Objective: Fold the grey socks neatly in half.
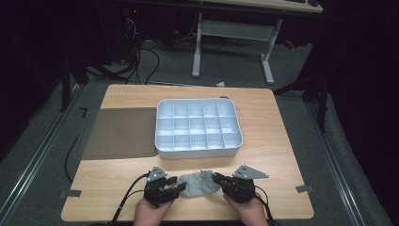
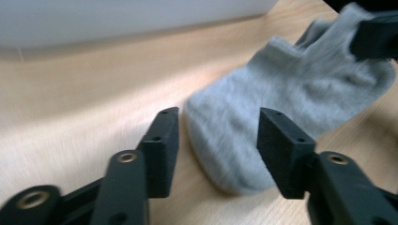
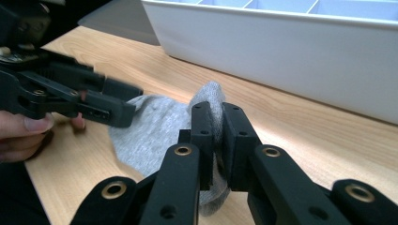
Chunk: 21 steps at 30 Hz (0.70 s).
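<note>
With the grey sock (image 1: 200,184) lying at the table's (image 1: 277,155) six o'clock edge, unstowed, the right gripper (image 3: 220,136) pinches its edge while the left gripper (image 2: 218,136) stands wide around its toe, and the white divided tray (image 1: 198,149) at twelve o'clock holds nothing.

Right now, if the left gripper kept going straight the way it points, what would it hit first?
Most likely the grey sock. The left gripper points along the table with its fingers open, and the sock's near end already lies between them, so the cloth comes first; the right gripper, shut on the sock's far end, lies beyond.
</note>
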Available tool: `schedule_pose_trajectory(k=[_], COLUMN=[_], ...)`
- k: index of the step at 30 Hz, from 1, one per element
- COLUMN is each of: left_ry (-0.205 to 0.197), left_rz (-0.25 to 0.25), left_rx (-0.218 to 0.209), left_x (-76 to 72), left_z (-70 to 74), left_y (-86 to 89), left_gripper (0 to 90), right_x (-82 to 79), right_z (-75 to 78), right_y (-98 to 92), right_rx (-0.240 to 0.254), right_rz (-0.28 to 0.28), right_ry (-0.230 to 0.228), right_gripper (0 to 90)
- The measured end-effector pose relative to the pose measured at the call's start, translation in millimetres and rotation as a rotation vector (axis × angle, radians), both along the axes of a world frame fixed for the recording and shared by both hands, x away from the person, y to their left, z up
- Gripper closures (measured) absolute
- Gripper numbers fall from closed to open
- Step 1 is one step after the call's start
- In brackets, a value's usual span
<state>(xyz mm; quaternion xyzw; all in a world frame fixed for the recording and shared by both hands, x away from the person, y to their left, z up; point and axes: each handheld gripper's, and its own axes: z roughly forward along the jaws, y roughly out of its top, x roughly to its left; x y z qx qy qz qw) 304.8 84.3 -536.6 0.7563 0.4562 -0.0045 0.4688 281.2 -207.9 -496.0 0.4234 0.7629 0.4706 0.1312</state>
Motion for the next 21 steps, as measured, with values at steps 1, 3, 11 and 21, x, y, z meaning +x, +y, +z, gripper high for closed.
schedule_pose_trajectory(k=[1,3,11,21], left_ry=[-0.002,0.012,-0.004,-0.009], left_rz=[0.005,0.007,-0.026,-0.049], left_rx=[-0.013,-0.017,-0.049,-0.060], left_x=[-0.1,0.2,-3.0,-5.6], left_z=[0.6,0.1,0.7,0.1], left_y=[2.2,3.3,-0.8,-2.3], left_gripper=[59.0,72.1,77.3,77.0], right_x=[0.2,0.2,-2.1,4.1], right_z=[0.8,1.9,7.3,-5.5], right_y=[1.2,4.2,27.4,71.8], right_rx=[-0.009,-0.030,-0.111,-0.173], right_rz=[-0.006,-0.012,-0.016,0.055], right_ry=[-0.005,-0.009,-0.035,-0.023], right_gripper=[84.8,84.7,84.6,84.0])
